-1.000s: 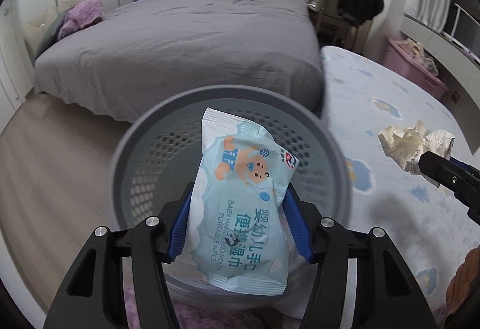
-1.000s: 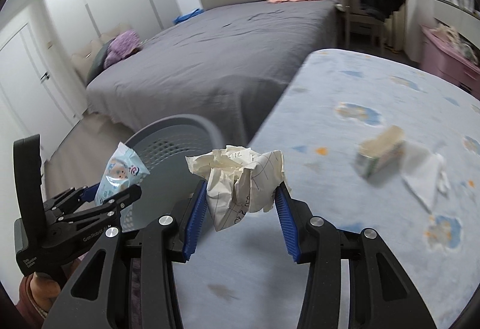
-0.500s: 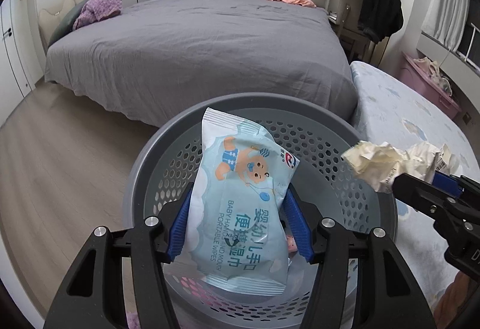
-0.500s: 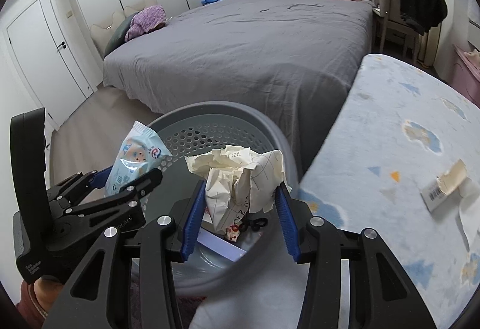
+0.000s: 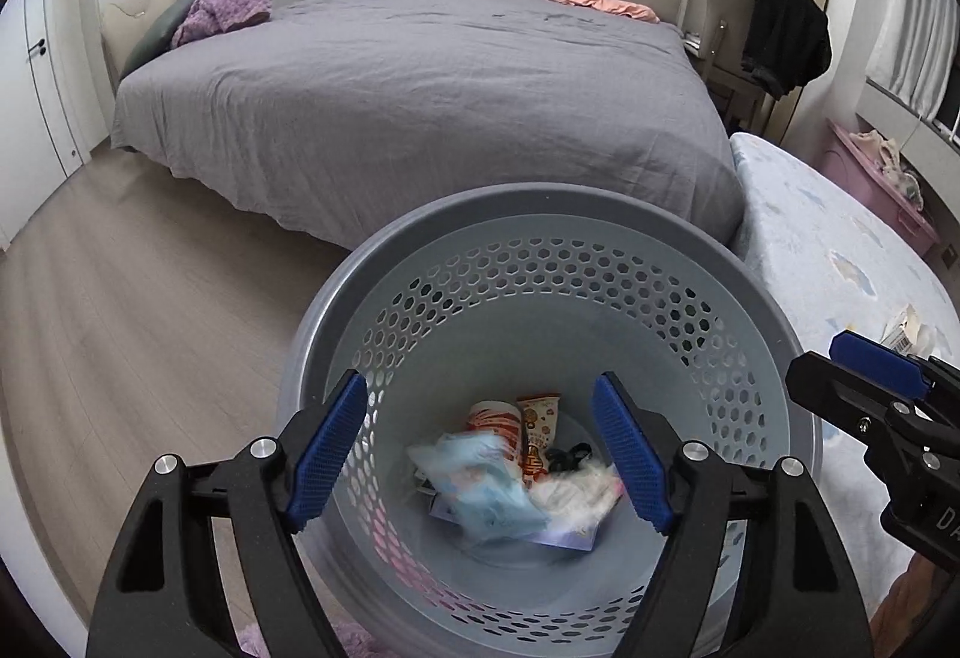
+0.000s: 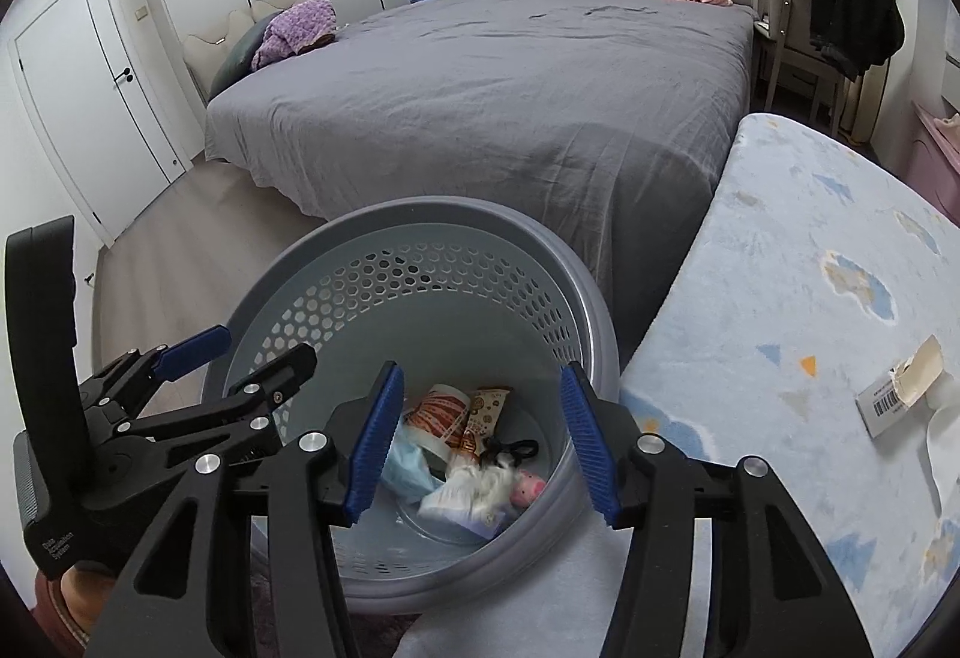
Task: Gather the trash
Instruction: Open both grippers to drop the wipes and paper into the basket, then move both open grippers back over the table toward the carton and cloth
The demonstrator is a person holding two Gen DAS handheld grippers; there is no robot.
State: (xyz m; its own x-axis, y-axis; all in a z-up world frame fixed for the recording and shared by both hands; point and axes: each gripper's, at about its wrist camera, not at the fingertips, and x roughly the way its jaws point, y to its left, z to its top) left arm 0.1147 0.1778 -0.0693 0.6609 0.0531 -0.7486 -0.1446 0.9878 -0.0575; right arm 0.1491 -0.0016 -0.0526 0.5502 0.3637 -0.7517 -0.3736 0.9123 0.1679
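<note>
Both claws parked over the bin, jaws opening with nothing between them.

Left gripper point(image 5: 480, 454) and right gripper point(image 6: 477, 442) hang right above the grey basket point(image 5: 600, 214) so drops land inside; the blue wipes pack point(image 5: 486, 496) and crumpled paper point(image 6: 480, 490) lie at the bottom. Right of frame, a torn box point(image 6: 900, 394) waits on the patterned mat point(image 6: 810, 268); the bed point(image 6: 510, 88) is behind.
</note>
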